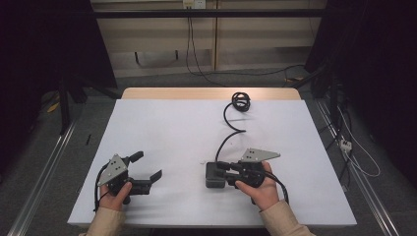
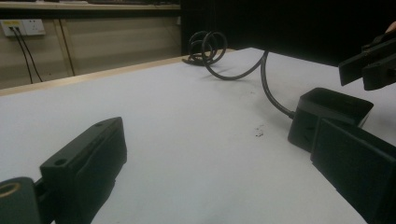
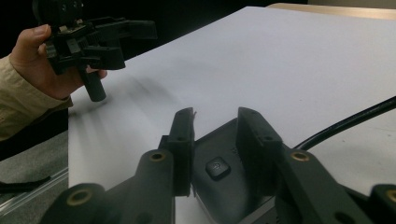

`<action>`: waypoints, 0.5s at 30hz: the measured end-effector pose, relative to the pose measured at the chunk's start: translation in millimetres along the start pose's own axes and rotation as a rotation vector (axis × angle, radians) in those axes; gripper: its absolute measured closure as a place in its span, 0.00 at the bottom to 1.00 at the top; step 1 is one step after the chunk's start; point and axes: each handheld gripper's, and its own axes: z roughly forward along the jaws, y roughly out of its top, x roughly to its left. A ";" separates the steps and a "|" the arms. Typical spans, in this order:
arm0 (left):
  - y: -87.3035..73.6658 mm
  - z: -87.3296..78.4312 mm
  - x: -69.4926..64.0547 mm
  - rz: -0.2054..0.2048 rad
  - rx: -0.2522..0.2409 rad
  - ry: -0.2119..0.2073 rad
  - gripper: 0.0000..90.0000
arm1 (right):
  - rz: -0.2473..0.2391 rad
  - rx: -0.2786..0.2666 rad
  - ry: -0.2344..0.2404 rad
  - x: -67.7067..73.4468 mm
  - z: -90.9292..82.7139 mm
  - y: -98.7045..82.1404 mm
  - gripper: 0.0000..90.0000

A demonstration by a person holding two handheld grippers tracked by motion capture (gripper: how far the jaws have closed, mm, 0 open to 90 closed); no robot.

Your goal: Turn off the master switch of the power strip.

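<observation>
A small black box (image 1: pixel 212 177) with a power button on top lies on the white table (image 1: pixel 172 128), right of centre near the front. Its black cable (image 1: pixel 231 115) curves away to a coil (image 1: pixel 241 101) at the back edge. My right gripper (image 1: pixel 221 167) points left over the box's top; in the right gripper view (image 3: pixel 217 119) its jaws stand a little apart, with the box (image 3: pixel 219 149) showing between them and the cable (image 3: pixel 355 119) leaving to the right. My left gripper (image 1: pixel 147 166) rests at the front left, wide open and holding nothing.
A small dark speck (image 2: pixel 258 133) marks the table between the grippers. The table's wooden back edge (image 1: pixel 211 93) shows behind the coil (image 2: pixel 205 46). Cables trail over the floor behind and to the right, and a wall socket (image 2: pixel 21 27) sits beyond.
</observation>
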 end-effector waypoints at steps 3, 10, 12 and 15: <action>-0.1 -0.2 0.0 -0.005 -0.001 0.001 0.04 | -0.006 -0.003 0.007 0.2 0.6 0.5 0.66; 0.1 -0.3 0.3 0.000 -0.001 0.001 0.04 | -0.020 0.018 0.015 1.2 1.7 2.0 0.55; 0.1 -0.4 0.3 -0.001 -0.001 0.002 0.04 | -0.023 0.018 0.013 1.0 1.5 2.4 0.52; -0.1 -0.5 -0.1 -0.005 -0.001 0.003 0.04 | -0.022 0.023 0.015 0.1 0.9 3.0 0.48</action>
